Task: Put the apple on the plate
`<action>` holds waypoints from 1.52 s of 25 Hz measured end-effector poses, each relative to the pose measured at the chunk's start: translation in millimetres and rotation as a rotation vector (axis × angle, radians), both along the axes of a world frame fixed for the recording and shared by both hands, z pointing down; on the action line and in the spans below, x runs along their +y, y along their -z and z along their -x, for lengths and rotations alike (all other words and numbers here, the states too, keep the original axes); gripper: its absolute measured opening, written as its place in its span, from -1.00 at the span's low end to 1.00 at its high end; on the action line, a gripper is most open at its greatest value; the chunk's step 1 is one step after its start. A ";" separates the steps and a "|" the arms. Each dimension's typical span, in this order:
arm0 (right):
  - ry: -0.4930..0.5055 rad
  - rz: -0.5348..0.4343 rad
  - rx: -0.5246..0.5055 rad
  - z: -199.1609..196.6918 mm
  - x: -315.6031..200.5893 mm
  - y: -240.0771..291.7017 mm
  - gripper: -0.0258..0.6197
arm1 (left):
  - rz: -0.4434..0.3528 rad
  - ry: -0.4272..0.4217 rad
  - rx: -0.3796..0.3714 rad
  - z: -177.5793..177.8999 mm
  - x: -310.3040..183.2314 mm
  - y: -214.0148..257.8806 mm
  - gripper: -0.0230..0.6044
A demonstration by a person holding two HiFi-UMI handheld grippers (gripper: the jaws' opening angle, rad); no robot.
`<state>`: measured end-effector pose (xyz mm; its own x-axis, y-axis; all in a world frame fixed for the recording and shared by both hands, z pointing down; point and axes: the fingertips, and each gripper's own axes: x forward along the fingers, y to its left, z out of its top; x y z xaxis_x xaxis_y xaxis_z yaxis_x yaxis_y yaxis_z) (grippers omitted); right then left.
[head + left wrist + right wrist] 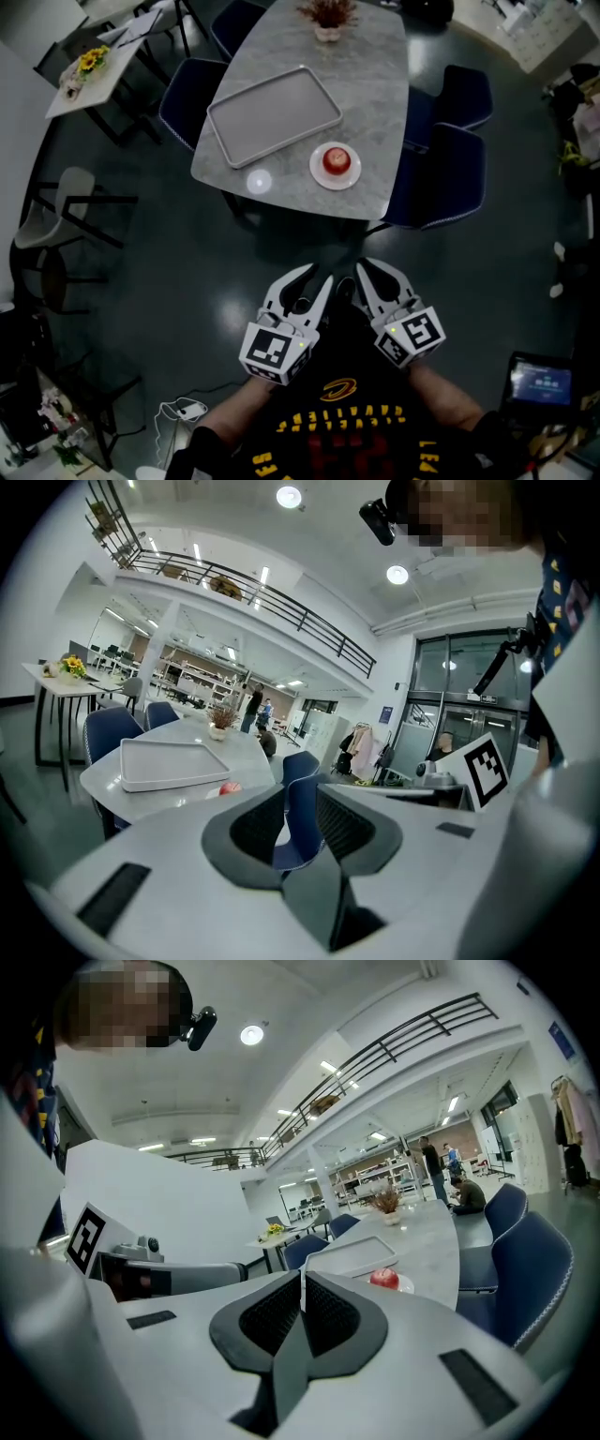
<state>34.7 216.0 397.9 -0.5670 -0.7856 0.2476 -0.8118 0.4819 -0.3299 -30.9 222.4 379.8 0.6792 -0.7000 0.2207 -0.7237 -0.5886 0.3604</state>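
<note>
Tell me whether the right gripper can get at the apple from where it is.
Probably not from here: the right gripper is held near the person's body, with floor between it and the table. Nothing blocks the apple on its plate.

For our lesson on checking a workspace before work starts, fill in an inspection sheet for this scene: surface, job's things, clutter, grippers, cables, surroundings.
Surface: grey marbled table, no spill seen.
Job's things: apple sits on the white plate, near the table's near edge.
Clutter: empty grey tray; potted plant at the far end.
Grippers: left gripper open, empty; right gripper shut, empty; both low, well short of the table.
Cables: white cable on the floor, person's left.
Surroundings: blue chairs around the table; side table with yellow flowers; lit screen.
</note>
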 end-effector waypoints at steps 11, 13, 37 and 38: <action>0.042 -0.011 -0.049 3.1 -61.8 -3.4 -0.90 | -0.013 0.047 -0.040 2.9 -57.4 3.5 -0.59; 0.056 -0.013 -0.056 1.3 -80.2 -2.3 -0.90 | -0.015 0.060 -0.043 0.3 -74.8 3.2 -0.59; 0.080 0.181 -0.136 -76.4 -233.9 -46.9 -0.90 | 0.136 0.234 0.024 -37.0 -214.1 -31.3 -0.92; 0.077 0.192 -0.133 -78.1 -235.6 -50.7 -0.90 | 0.145 0.233 0.018 -36.5 -215.9 -34.4 -0.92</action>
